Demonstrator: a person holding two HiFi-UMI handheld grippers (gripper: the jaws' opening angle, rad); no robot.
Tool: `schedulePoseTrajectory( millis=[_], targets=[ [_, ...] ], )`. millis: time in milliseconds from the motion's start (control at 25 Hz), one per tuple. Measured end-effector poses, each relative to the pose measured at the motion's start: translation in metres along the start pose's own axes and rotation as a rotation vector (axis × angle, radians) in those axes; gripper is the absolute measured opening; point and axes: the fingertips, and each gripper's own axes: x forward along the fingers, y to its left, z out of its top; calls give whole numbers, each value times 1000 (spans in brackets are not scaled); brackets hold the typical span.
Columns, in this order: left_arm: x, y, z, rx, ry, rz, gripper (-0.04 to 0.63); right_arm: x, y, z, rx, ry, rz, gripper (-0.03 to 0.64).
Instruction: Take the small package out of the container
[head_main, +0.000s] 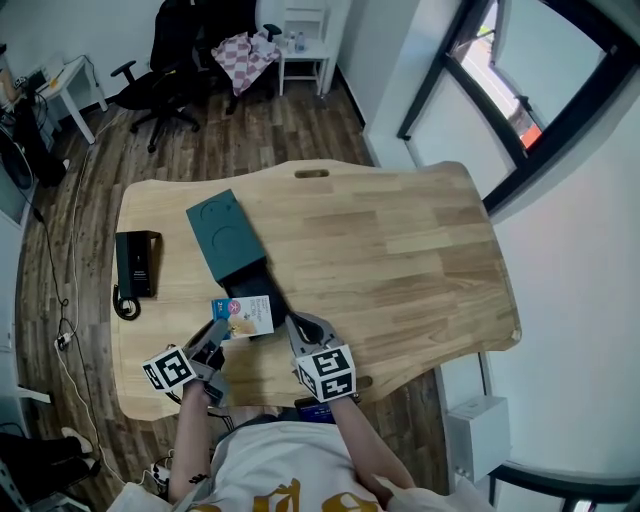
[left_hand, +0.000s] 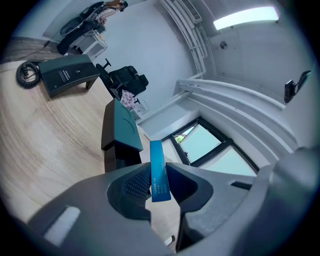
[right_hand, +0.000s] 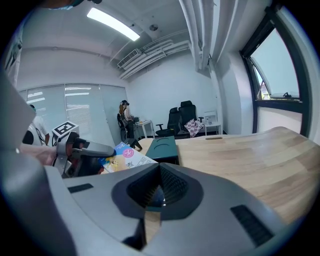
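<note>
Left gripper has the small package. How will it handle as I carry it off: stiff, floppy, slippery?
Probably fairly stiff: the small package stands straight, edge-on, out of the left gripper without drooping. Likely light, since it is thin and flat. Its printed face looks smooth, so it may pivot in a pinch this close to one edge.

Table (head_main: 420, 250): right half bare from far edge to near edge, free passage. Left half obstructed: container (head_main: 226, 236) lies slantwise from left-centre toward near edge; telephone (head_main: 137, 263) by left edge. Narrow bare strip runs between the two. Far-left corner open.
</note>
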Motion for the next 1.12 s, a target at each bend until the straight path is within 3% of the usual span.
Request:
schedulePoseTrajectory(
  millis=[360,640,880,1120],
  targets=[
    [-8,-34,5,-66,-49,-70,97,-19,4,13,-26,-61,-26,5],
    [-13,-44,10,-111,-82,-127,95,-34,-4,22,25,-110,-49,5],
    [-15,-58,13,-53,-82,-132,95,-39,-11,22,34,-112,-68,5],
    [-16,-59,14,-62,-88,-134,97,-40,-12,26,7,-115,-68,5]
  ],
)
